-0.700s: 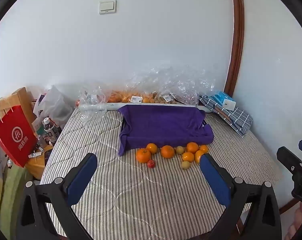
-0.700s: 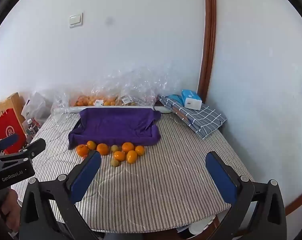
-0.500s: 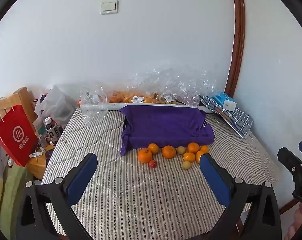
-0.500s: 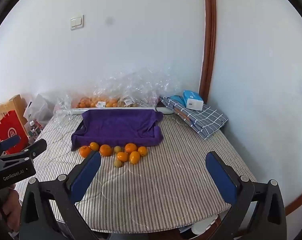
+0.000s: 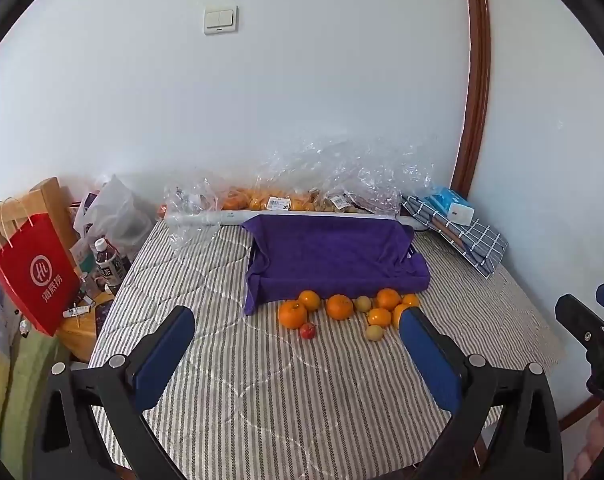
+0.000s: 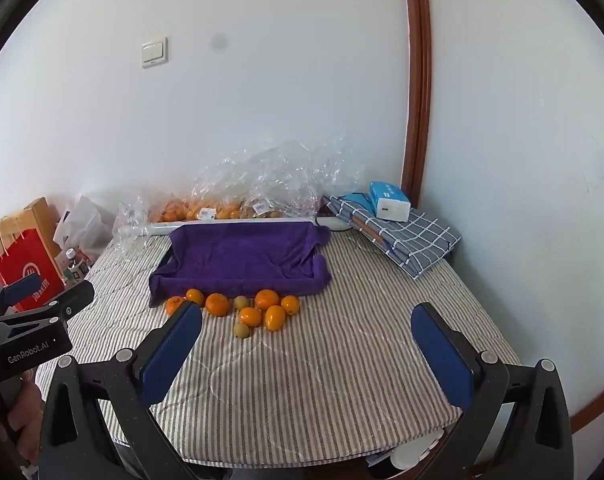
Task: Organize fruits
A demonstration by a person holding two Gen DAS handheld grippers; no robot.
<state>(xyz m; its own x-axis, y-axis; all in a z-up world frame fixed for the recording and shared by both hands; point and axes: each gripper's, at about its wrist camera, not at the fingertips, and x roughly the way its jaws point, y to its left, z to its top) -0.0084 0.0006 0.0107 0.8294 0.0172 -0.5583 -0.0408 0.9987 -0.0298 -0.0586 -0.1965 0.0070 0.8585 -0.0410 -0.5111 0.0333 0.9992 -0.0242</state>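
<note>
Evidently nothing is in hand yet: the left gripper (image 5: 294, 344) and the right gripper (image 6: 305, 340) both hover with jaws spread wide and empty above the striped surface (image 6: 321, 380), well short of the fruit, probably lining up a first pick. The fruits (image 5: 341, 308) lie in a loose cluster just in front of the purple-towel-lined tray (image 5: 333, 256), seemingly their destination. Most are orange and round, two are small and yellow-green, and one tiny red fruit (image 5: 307, 331) sits nearest.
</note>
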